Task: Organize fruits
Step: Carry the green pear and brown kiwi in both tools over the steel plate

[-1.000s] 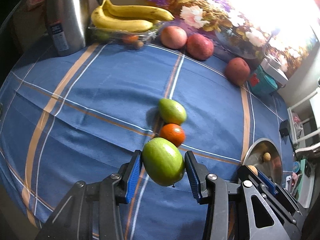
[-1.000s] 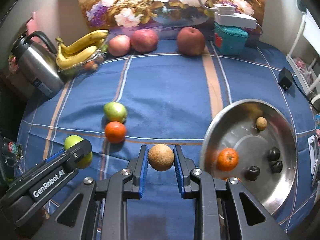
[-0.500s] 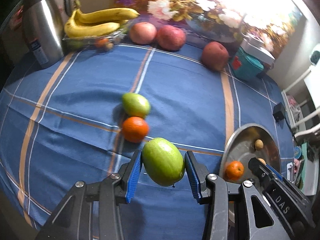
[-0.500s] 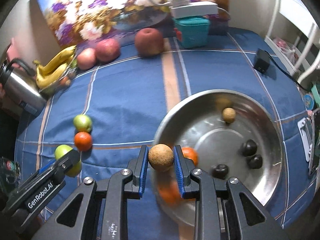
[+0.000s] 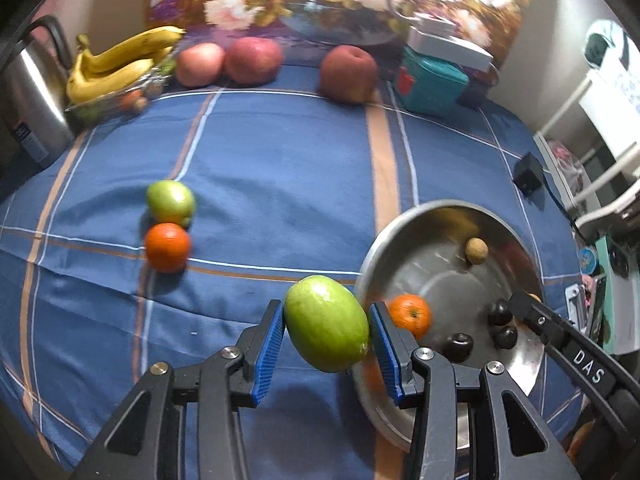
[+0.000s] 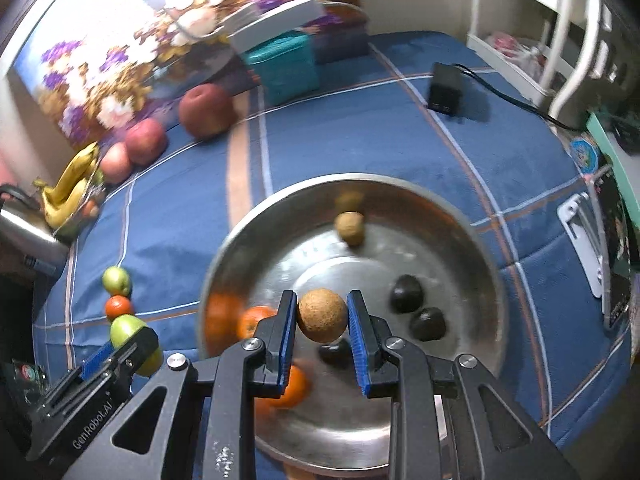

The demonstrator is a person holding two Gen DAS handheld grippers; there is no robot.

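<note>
Gripping a smooth oval green fruit (image 5: 326, 323) beside the shiny steel bowl (image 6: 460, 216), the left claw (image 5: 326, 334) matches the right claw (image 6: 323, 334), clamped on a rough brown ball-shaped fruit (image 6: 322, 315) above that bowl.

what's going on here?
A person holds a claw in each hand, sorting fruit into a metal bowl. The left claw grips a green fruit near the bowl's rim; the right claw grips a brown round fruit over the bowl. An orange and a second green fruit sit on the blue cloth.
</note>
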